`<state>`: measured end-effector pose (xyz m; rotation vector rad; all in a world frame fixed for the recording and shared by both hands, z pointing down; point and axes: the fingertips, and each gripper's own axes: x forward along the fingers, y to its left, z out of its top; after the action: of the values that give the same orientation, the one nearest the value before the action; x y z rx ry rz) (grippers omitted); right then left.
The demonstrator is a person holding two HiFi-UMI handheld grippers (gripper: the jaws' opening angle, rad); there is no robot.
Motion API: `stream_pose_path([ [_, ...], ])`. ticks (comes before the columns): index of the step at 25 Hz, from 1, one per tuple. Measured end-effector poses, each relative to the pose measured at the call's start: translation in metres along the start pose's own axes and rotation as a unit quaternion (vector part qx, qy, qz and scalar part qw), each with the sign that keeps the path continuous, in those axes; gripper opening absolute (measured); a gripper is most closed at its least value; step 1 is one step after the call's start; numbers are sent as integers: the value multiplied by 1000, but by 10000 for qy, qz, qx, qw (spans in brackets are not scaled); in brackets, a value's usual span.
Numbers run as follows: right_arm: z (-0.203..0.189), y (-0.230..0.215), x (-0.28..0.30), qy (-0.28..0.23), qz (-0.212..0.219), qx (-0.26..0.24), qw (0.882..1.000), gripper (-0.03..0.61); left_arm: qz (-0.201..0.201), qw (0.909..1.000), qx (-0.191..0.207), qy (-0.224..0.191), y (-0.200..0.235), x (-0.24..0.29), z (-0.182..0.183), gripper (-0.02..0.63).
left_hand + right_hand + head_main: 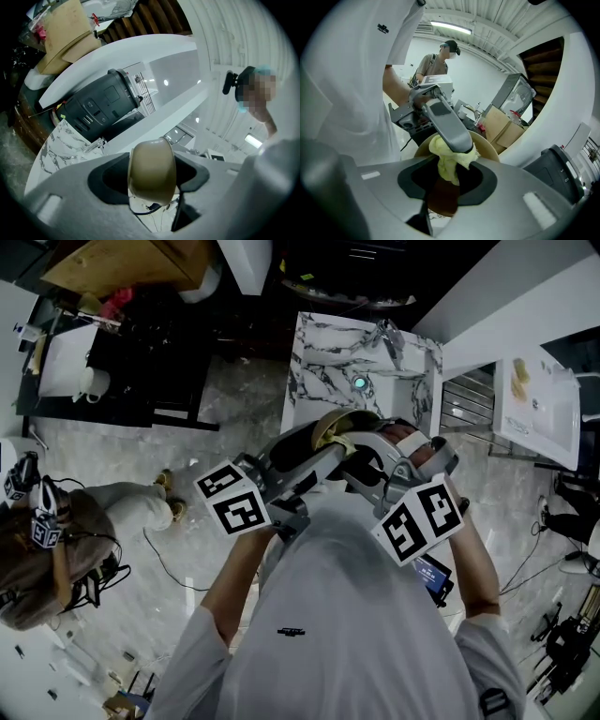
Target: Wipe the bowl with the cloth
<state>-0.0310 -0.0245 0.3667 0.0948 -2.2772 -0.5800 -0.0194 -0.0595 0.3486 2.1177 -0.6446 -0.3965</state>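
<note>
Tan bowl pinched by its wall in the left claw, up off the marble table. Right claw clamps the yellow cloth inside it. Hold steady, sweep round.

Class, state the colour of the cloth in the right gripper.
Pale yellow; the cloth shows best in the right gripper view.

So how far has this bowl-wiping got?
Picking up looks done: the left gripper is clamped on the tan bowl, held in the air, and the right gripper is clamped on the yellow cloth. In hand: the cloth is bunched against the bowl's inside. Left: finishing the wipe. How much is already wiped cannot be told.
</note>
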Motion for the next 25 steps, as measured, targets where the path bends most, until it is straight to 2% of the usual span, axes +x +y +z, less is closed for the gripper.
stream_pose_path([
  [6, -9, 13, -2, 180, 344, -440, 9983, 104, 103, 9999, -28, 11, 6, -3, 0, 265],
  [11, -24, 14, -8, 361, 374, -385, 9979, 103, 135, 9997, -207, -69, 12, -5, 3, 265],
  [14, -32, 10, -16, 397, 248, -227, 9986, 103, 221, 9995, -167, -140, 15, -6, 7, 265],
  [17, -41, 0, -28, 407, -33, -1, 9992, 103, 389, 9991, 97, -136, 18, -6, 12, 265],
  [20, -47, -16, -39, 418, -423, 160, 9981, 104, 596, 9962, 638, 23, 19, -3, 13, 265],
  [23, -46, -31, -48, 326, -703, 199, 9968, 104, 770, 9872, 1352, 345, 19, 1, 7, 265],
  [25, -42, -39, -51, 216, -797, 174, 9964, 104, 820, 9812, 1661, 534, 18, 5, 1, 265],
])
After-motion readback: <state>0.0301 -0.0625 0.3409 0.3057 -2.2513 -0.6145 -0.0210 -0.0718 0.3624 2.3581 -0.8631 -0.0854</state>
